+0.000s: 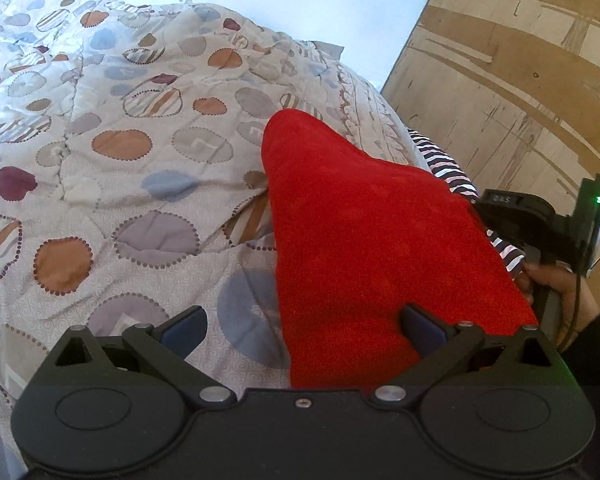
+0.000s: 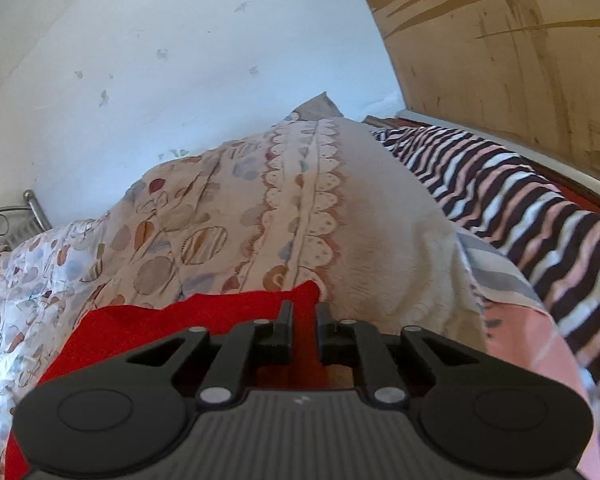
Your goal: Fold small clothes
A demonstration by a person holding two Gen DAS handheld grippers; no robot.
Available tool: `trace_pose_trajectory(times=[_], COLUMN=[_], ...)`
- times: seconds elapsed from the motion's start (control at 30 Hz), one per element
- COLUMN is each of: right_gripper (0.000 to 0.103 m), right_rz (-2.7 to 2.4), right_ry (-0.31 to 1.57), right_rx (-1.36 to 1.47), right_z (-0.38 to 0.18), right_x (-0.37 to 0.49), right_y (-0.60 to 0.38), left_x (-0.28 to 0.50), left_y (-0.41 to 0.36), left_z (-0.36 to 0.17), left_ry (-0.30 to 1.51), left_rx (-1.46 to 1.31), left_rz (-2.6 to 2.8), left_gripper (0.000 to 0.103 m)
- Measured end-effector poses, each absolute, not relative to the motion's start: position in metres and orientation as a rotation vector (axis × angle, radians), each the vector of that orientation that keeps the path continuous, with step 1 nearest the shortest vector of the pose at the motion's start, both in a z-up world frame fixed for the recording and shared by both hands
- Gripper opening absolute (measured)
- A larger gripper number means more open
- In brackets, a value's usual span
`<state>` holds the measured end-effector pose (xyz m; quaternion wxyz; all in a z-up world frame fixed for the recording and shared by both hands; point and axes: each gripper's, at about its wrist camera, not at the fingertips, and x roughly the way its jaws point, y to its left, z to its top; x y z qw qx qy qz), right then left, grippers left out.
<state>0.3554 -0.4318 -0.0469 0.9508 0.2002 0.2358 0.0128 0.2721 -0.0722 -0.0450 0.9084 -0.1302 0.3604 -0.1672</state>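
**Red cloth pinched by the right gripper, left gripper spread wide above it**

The right gripper (image 2: 303, 312) has its jaws drawn close together with a narrow strip of red cloth (image 2: 148, 332) running between them; the fabric fills the slot, so it appears clamped at an edge near the cloth's pointed corner. The left gripper (image 1: 303, 326) stands wide apart, its blue-padded fingers (image 1: 184, 330) well separated. Its right finger lies against the surface of the red cloth, while the other sits over the quilt; it grips nothing.

In the left wrist view, the red cloth (image 1: 364, 232) rises to a peak, draped over the patterned quilt (image 1: 120, 152), which is printed with orange, grey and blue circles. Just beside it on the right lies a striped fabric (image 1: 452, 168) in dark, white and pink. The person's right hand (image 1: 556, 284) shows at the edge, holding the other tool's handle. Beyond the bedding stand a pale wall (image 2: 180, 60) and a wooden panel (image 2: 500, 60).
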Motion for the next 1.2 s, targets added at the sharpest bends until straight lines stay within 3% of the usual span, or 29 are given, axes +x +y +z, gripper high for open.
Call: trace_pose_trajectory(times=[0.03, 0.07, 0.13, 0.2, 0.27, 0.4, 0.53, 0.63, 0.97, 1.2], right_gripper=[0.028, 0.050, 0.072, 0.078, 0.094, 0.095, 0.103, 0.103, 0.103, 0.092], right_rz=[0.021, 0.022, 0.042, 0.065, 0.092, 0.083, 0.069, 0.081, 0.164, 0.188], right_ry=[0.477, 0.472, 0.444, 0.430, 0.433, 0.497, 0.517, 0.505, 0.445, 0.508], right_rx=[0.409, 0.410, 0.419, 0.410, 0.378, 0.310, 0.458, 0.546, 0.602, 0.653], right_z=[-0.045, -0.042, -0.035, -0.028, -0.025, -0.037, -0.063, -0.081, -0.068, -0.083], right_x=[0.353, 0.351, 0.342, 0.336, 0.334, 0.342, 0.342, 0.336, 0.350, 0.365], right_y=[-0.432, -0.431, -0.428, -0.420, -0.409, -0.394, -0.406, -0.415, -0.433, -0.427], left_x=[0.272, 0.272, 0.271, 0.271, 0.270, 0.270, 0.269, 0.269, 0.319, 0.386], left_y=[-0.072, -0.072, -0.073, -0.074, -0.075, -0.075, -0.074, -0.072, -0.034, -0.050], left_z=[-0.045, -0.045, -0.045, -0.045, -0.045, -0.044, -0.045, -0.045, -0.019, -0.046], left_ry=[0.743, 0.742, 0.742, 0.739, 0.737, 0.738, 0.736, 0.731, 0.640, 0.779], left_rx=[-0.268, -0.268, -0.269, -0.265, -0.264, -0.265, -0.264, -0.274, -0.448, -0.466], left_rz=[-0.342, -0.339, -0.335, -0.333, -0.332, -0.333, -0.340, -0.362, -0.409, -0.467], left_gripper=[0.103, 0.102, 0.103, 0.102, 0.102, 0.102, 0.102, 0.102, 0.102, 0.102])
